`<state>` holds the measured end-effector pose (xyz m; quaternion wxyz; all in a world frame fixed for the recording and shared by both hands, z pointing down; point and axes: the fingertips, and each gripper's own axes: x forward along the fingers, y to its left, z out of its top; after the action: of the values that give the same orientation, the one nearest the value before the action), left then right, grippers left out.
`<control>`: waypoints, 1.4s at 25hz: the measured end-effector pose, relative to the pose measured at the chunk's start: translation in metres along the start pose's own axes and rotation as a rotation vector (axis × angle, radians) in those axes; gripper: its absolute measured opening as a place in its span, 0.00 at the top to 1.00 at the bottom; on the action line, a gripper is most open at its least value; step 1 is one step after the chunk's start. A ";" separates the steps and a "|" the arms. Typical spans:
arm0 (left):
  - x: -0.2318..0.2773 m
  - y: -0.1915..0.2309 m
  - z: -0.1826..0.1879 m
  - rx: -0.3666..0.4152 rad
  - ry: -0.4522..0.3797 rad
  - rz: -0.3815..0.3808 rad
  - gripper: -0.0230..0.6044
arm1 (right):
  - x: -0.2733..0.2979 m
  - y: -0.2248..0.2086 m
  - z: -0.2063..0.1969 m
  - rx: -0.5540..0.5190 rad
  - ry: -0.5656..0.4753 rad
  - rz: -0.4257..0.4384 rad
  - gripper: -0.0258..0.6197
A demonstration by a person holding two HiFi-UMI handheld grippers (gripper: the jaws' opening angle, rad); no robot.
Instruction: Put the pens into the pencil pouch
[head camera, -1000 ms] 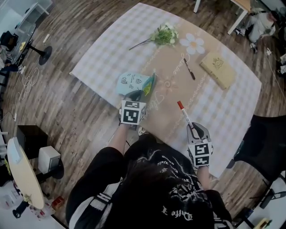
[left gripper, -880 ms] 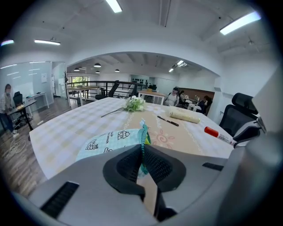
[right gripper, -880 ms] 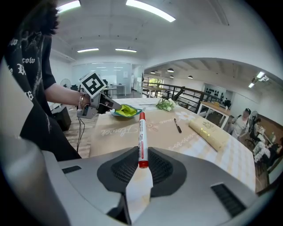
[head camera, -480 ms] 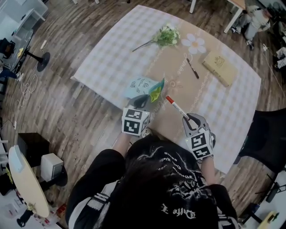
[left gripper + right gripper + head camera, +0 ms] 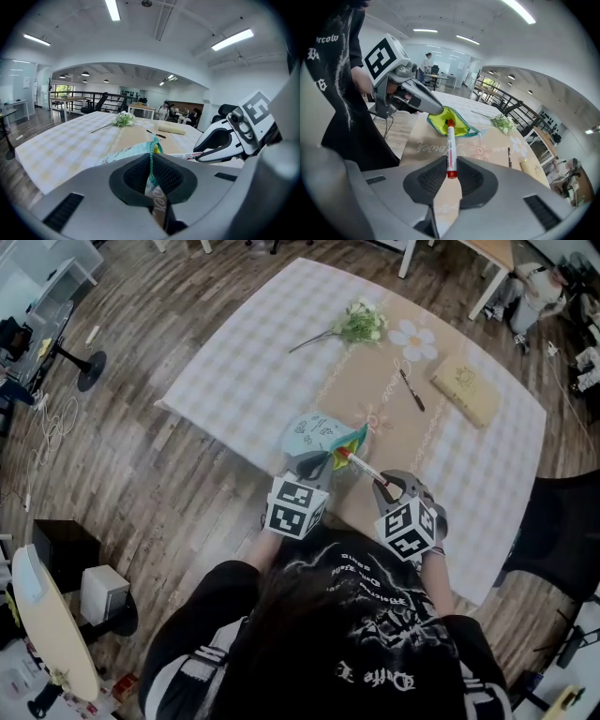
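Pinching the near edge of the pencil pouch (image 5: 317,435), the left gripper (image 5: 315,468) has its jaws almost together, with only the thin teal fabric clamped between the pads. The pouch reaches away from it over the near part of the table (image 5: 234,381). Its mouth gapes toward the right and shows a yellow-green lining. Just right of it is a white pen with a red cap (image 5: 360,465), pointing left and far toward that opening. The right gripper (image 5: 385,487) holds the pen's back end, its jaws narrowly apart and closed on the barrel. The red cap sits at the pouch's mouth, over the lining, though whether it has passed the rim cannot be told. Farther right and well away, a black pen (image 5: 411,390) lies on the tan cloth, with a tan book (image 5: 466,388) beside it. From the head view, the left gripper covers the pouch's near end, and the person's head and shoulders cover the table's near edge.
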<state>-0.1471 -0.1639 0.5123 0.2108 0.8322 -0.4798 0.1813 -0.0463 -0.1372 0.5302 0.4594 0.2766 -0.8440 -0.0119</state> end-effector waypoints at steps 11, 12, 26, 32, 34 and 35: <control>-0.001 -0.002 0.003 0.010 -0.012 -0.071 0.91 | 0.022 0.003 0.033 -0.091 0.016 -0.013 0.84; -0.001 -0.002 0.003 0.011 -0.012 -0.077 0.91 | 0.024 0.003 0.036 -0.092 0.015 -0.014 0.84; -0.009 -0.015 0.001 0.002 -0.017 -0.281 0.91 | 0.054 0.016 0.061 -0.170 0.000 0.023 0.84; -0.008 -0.024 0.002 -0.011 -0.016 -0.330 0.91 | 0.057 0.021 0.064 -0.197 -0.006 0.038 0.84; -0.009 -0.022 0.003 -0.030 -0.025 -0.322 0.91 | 0.057 0.020 0.065 -0.187 -0.016 0.035 0.84; -0.009 -0.019 0.004 -0.042 -0.032 -0.314 0.91 | 0.057 0.018 0.066 -0.177 -0.024 0.030 0.83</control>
<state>-0.1338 -0.1513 0.5008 0.2463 0.8951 -0.3509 0.1229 -0.1305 -0.1646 0.5404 0.4719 0.2221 -0.8492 -0.0827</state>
